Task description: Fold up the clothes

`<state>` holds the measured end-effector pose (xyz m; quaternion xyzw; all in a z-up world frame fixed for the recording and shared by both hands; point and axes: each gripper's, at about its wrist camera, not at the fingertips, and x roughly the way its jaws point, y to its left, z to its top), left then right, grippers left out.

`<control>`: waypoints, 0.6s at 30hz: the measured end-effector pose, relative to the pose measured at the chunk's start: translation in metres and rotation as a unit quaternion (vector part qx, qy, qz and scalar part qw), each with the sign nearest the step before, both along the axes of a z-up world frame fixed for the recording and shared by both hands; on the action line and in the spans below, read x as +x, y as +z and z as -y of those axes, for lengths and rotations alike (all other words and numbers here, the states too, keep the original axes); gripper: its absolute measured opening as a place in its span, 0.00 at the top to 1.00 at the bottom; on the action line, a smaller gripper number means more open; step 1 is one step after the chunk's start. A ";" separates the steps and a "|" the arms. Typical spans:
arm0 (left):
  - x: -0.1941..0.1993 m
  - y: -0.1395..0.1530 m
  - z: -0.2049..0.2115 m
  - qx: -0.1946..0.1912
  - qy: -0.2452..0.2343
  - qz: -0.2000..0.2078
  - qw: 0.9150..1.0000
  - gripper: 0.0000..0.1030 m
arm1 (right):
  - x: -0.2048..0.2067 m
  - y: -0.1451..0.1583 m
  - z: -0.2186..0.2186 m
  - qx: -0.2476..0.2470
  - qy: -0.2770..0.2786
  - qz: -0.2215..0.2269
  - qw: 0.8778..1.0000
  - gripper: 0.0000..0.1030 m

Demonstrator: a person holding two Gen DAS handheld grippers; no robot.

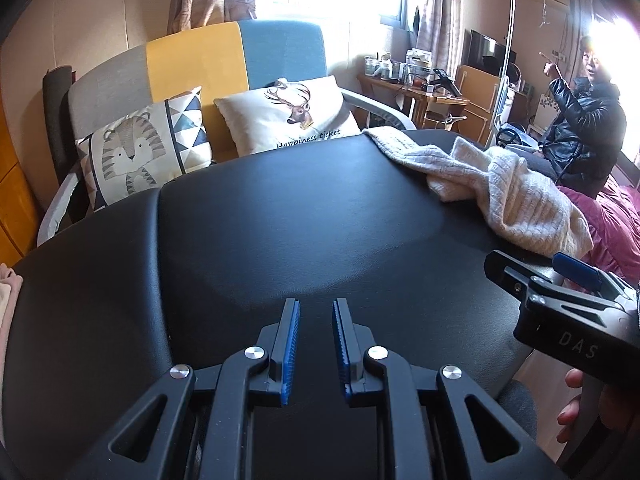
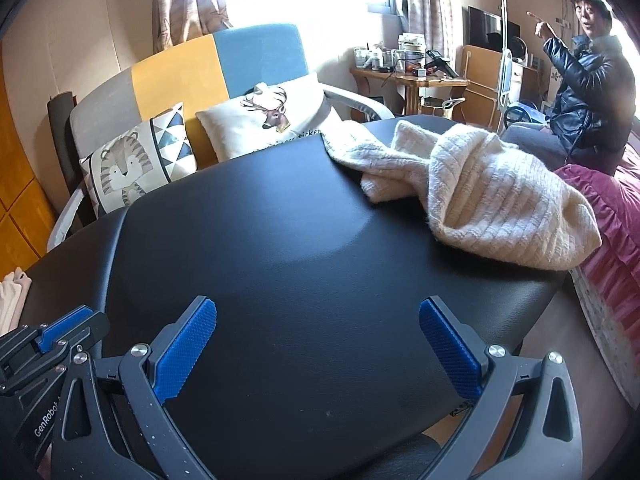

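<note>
A cream knitted sweater (image 1: 504,184) lies crumpled at the far right corner of the black padded table (image 1: 280,232); it also shows in the right wrist view (image 2: 480,192). My left gripper (image 1: 316,308) hovers over the table's near middle, its blue pads a narrow gap apart and holding nothing. My right gripper (image 2: 318,316) is wide open and empty above the table's near edge (image 2: 304,280), well short of the sweater. The right gripper also shows in the left wrist view (image 1: 532,270), at the right edge.
A sofa with a tiger cushion (image 1: 136,152) and a deer cushion (image 1: 292,112) stands behind the table. A person in a dark jacket (image 2: 588,88) sits at the far right, pointing. A pink bedspread (image 2: 608,216) lies right of the table. Pale folded cloth (image 2: 12,296) sits at the left edge.
</note>
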<state>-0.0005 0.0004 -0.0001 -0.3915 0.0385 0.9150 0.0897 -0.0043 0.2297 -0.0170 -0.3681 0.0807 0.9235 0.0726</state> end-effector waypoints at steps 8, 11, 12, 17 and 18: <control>-0.007 -0.001 -0.005 0.000 -0.010 0.005 1.000 0.84 | -0.002 -0.006 -0.013 -0.007 -0.014 0.006 1.000 0.00; -0.008 -0.004 -0.009 0.001 -0.008 0.011 1.000 0.84 | -0.004 -0.009 -0.015 -0.010 -0.015 0.010 1.000 0.00; -0.010 -0.004 -0.008 0.003 -0.007 0.013 1.000 0.84 | -0.005 -0.010 -0.015 -0.011 -0.015 0.012 1.000 0.00; -0.015 -0.006 -0.005 0.009 -0.004 0.019 1.000 0.84 | -0.008 -0.012 -0.013 -0.014 -0.012 0.014 1.000 0.00; -0.015 -0.006 -0.005 0.009 -0.003 0.021 1.000 0.84 | -0.008 -0.012 -0.013 -0.014 -0.012 0.014 1.000 0.00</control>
